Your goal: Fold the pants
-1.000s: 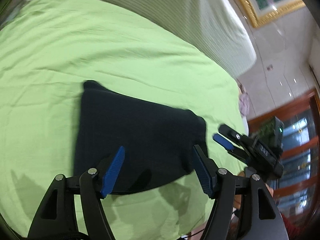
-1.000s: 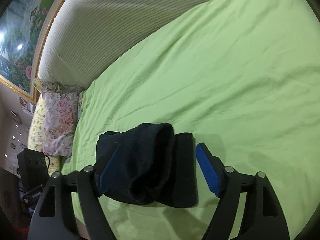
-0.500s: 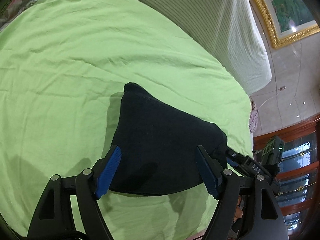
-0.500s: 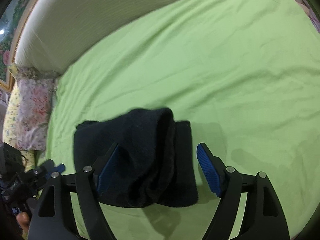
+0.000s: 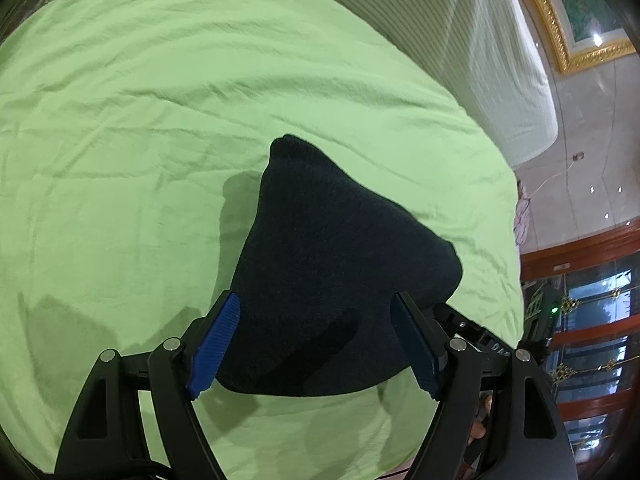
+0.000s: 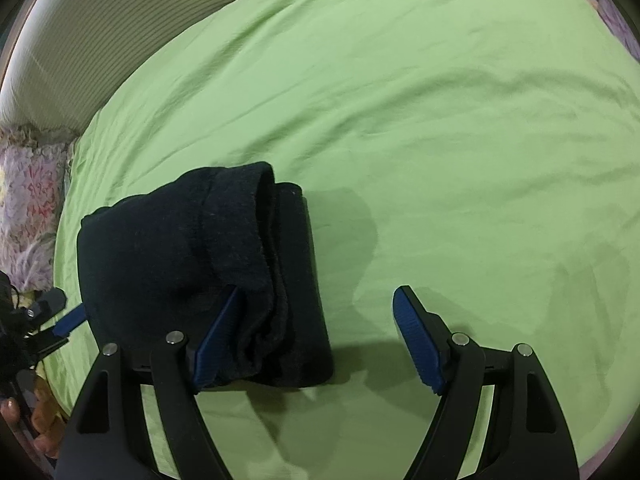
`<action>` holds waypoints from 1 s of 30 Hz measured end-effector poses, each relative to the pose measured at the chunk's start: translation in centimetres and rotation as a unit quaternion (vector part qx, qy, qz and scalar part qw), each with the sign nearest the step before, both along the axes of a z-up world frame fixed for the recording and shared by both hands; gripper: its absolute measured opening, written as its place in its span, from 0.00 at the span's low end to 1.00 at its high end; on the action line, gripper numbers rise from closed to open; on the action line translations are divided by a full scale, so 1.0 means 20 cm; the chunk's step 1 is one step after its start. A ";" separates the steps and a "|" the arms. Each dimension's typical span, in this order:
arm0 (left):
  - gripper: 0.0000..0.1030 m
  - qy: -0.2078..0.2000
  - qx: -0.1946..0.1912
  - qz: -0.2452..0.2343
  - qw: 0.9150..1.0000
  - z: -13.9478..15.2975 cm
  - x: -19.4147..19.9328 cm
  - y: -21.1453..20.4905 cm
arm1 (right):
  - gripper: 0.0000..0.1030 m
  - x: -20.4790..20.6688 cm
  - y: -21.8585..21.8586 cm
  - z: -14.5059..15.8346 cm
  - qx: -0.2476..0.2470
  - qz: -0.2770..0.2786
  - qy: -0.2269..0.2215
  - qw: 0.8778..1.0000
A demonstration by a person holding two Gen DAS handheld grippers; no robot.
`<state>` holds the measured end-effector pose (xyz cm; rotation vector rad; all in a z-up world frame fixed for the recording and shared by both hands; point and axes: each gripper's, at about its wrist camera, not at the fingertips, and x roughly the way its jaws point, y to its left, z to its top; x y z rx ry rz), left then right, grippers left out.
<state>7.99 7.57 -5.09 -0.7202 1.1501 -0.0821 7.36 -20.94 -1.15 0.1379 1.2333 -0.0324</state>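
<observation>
The dark navy pants [image 5: 332,272] lie folded into a thick bundle on the green bed sheet [image 5: 140,120]. In the right wrist view the pants [image 6: 192,264] show stacked layers with a folded edge on their right side. My left gripper [image 5: 316,346] is open, its blue pads spread on either side of the bundle's near edge. My right gripper [image 6: 316,344] is open, its left pad at the bundle's right end and its right pad over bare sheet [image 6: 440,120]. The left gripper's tip [image 6: 60,316] shows at the bundle's far left.
A striped pale headboard cushion [image 5: 460,32] runs along the back of the bed. A floral pillow [image 6: 28,208] lies at the bed's left corner. A gold-framed picture [image 5: 576,12] and a wooden cabinet [image 5: 592,292] stand beyond the bed's right edge.
Both grippers have moved closer over the folded pants. The right gripper has shifted right, so the bundle now sits under its left finger. Both stay open.
</observation>
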 end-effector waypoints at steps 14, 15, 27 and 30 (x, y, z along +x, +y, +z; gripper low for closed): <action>0.80 0.015 0.032 -0.010 0.999 -0.11 0.10 0.00 | 0.63 0.02 0.03 -0.06 0.102 0.025 0.007 0.994; 0.80 0.019 0.032 -0.011 0.999 -0.14 0.11 0.00 | 0.63 0.02 0.00 -0.08 0.113 0.020 0.008 0.993; 0.62 0.029 0.017 -0.010 0.999 -0.23 0.13 0.05 | 0.59 -0.02 -0.07 -0.11 0.169 0.016 0.007 0.985; 0.53 0.023 0.005 -0.007 1.000 -0.21 0.11 0.06 | 0.50 -0.02 -0.06 -0.09 0.179 0.029 0.004 0.983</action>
